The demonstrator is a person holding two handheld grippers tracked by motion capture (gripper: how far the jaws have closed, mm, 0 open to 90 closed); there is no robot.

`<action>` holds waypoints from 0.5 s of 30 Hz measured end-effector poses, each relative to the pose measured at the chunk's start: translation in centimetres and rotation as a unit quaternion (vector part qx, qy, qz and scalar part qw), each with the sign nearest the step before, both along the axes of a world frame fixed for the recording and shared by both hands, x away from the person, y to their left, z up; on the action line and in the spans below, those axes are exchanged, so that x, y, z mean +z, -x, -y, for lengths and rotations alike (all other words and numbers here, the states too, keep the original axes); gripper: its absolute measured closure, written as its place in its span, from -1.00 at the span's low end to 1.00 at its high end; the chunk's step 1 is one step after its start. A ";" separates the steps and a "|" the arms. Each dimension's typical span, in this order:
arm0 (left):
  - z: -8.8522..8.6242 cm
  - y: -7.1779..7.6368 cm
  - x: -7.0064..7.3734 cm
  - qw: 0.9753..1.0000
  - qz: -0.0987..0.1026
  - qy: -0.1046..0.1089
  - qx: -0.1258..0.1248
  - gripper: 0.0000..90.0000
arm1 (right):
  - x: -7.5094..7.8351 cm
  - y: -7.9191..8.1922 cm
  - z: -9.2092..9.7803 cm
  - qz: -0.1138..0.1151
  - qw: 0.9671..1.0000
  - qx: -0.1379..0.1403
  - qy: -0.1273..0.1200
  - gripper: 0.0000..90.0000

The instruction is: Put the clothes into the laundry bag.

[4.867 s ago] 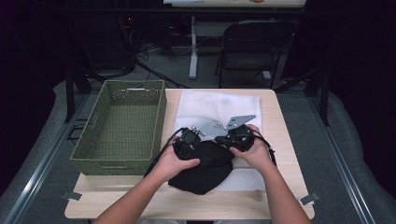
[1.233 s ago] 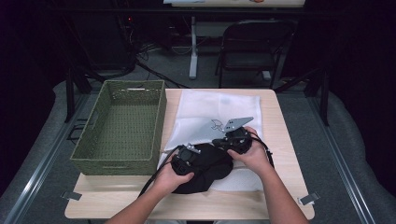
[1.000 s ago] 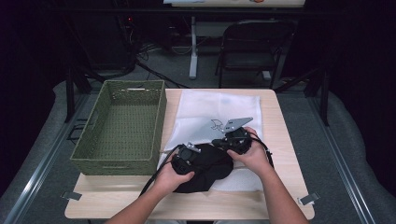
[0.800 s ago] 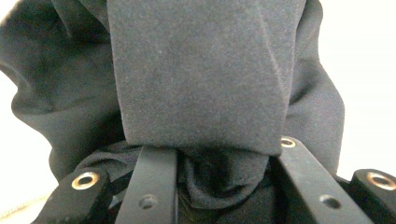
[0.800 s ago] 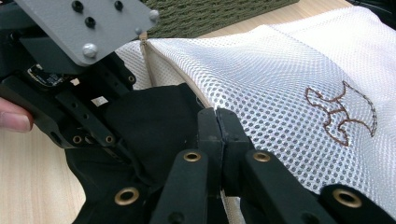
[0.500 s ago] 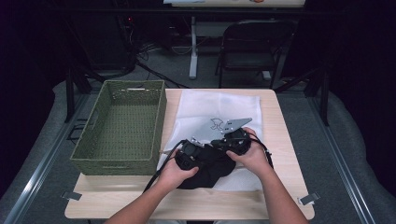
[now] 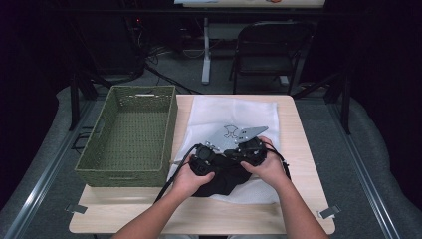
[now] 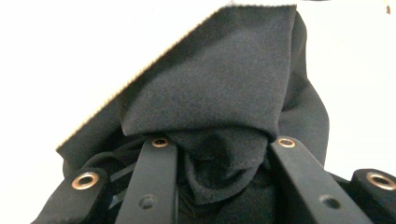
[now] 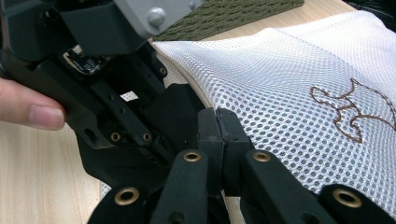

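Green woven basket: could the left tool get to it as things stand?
Probably yes. The green woven basket sits open-topped just to that side of the left tool, with nothing between them, though its jaws stand spread around the black cloth.

A black cloth (image 8: pixel 224 93) takes up the middle of the frame, bunched into a rounded fold with a deep crease at lower centre. The two black jaws of the left tongs (image 8: pixel 219 154) rise from the bottom edge, spread apart, with cloth bulging between them. White mesh fabric (image 8: pixel 70 60) lies behind, its pale stitched edge running diagonally across the upper left.
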State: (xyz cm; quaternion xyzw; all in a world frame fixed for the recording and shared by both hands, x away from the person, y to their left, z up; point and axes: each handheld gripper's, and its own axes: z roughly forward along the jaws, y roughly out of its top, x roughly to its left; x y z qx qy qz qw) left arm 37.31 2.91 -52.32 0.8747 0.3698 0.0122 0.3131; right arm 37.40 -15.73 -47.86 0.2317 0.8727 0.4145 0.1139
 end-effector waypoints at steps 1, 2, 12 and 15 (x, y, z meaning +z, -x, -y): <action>0.1 0.0 0.0 1.000 0.000 0.002 0.003 0.63 | 0.0 0.0 0.0 0.000 1.000 0.000 0.000 0.99; 0.2 -0.1 0.0 1.000 0.001 0.003 0.005 0.63 | 0.0 0.0 0.0 0.000 1.000 0.000 -0.001 0.99; 0.9 -0.8 0.3 1.000 0.006 0.004 0.018 0.63 | 0.2 0.0 0.1 0.000 1.000 0.002 -0.009 0.99; 1.1 -1.0 0.3 1.000 0.006 0.007 0.020 0.63 | 0.2 0.1 0.1 0.000 1.000 0.001 -0.011 0.99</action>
